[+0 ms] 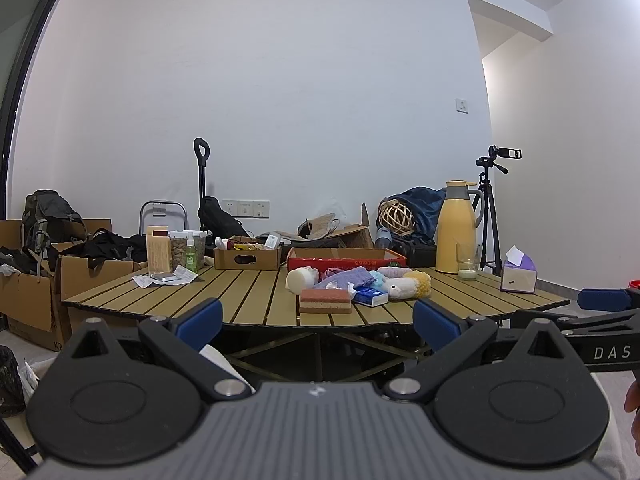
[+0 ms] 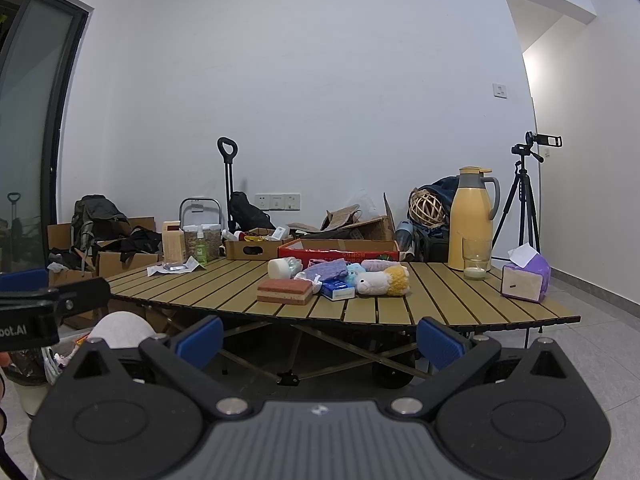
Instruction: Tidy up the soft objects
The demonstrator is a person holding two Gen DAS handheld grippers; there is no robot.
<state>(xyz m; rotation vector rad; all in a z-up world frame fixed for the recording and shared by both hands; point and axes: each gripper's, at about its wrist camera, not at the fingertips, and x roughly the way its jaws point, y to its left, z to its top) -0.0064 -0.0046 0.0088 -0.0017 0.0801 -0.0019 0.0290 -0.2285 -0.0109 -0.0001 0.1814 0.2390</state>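
A pile of soft things lies mid-table: a pink-and-tan sponge (image 1: 325, 300) (image 2: 285, 291), a white-and-yellow plush toy (image 1: 408, 285) (image 2: 382, 281), a purple cloth (image 1: 350, 278) (image 2: 325, 269), a white foam roll (image 1: 298, 280) (image 2: 279, 268) and a blue tissue pack (image 1: 371, 296) (image 2: 338, 290). A red cardboard box (image 1: 346, 257) (image 2: 340, 249) stands just behind them. My left gripper (image 1: 318, 322) is open, short of the table's near edge. My right gripper (image 2: 320, 338) is open too, also in front of the table and holding nothing.
The slatted wooden table (image 1: 248, 292) (image 2: 440, 300) also carries a yellow thermos (image 1: 454, 226) (image 2: 472, 218), a glass (image 2: 477, 258), a purple tissue box (image 1: 519, 274) (image 2: 524, 280), a brown box (image 1: 247, 257) and jars at back left. Cardboard boxes and bags stand on the floor at left; a tripod (image 2: 524, 196) at right.
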